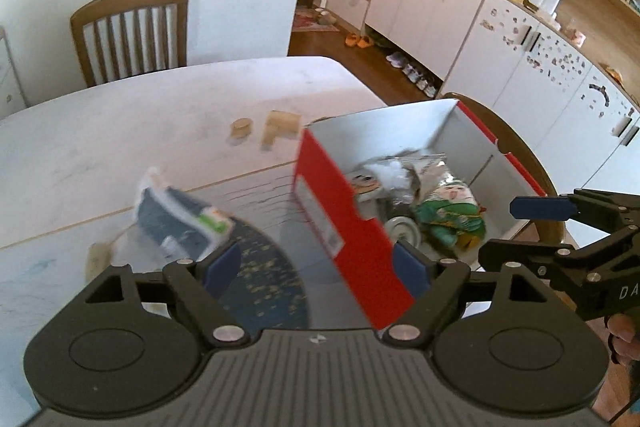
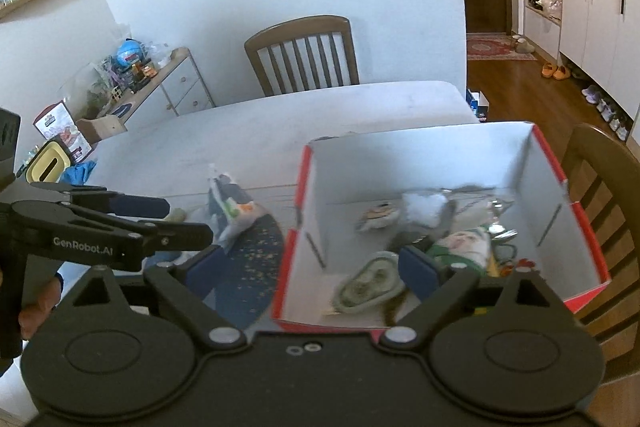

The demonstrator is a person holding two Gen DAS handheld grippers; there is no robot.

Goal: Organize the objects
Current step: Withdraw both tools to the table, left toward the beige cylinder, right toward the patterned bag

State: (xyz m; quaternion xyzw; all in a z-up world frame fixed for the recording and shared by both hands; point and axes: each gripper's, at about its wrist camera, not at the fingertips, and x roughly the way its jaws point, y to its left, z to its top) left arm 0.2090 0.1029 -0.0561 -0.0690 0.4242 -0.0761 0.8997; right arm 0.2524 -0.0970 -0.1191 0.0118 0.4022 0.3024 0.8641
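A red cardboard box with a white inside stands on the table's right part; it also shows in the right wrist view. It holds a green figure toy, a white fluffy item and several small things. A blue and white packet lies on the table left of the box, also in the right wrist view. My left gripper is open and empty above the box's near left corner. My right gripper is open and empty above the box's near wall.
Two small wooden blocks lie on the white table behind the box. A dark blue speckled mat lies under the packet. Wooden chairs stand at the far side and right. A yellow tissue box sits far left.
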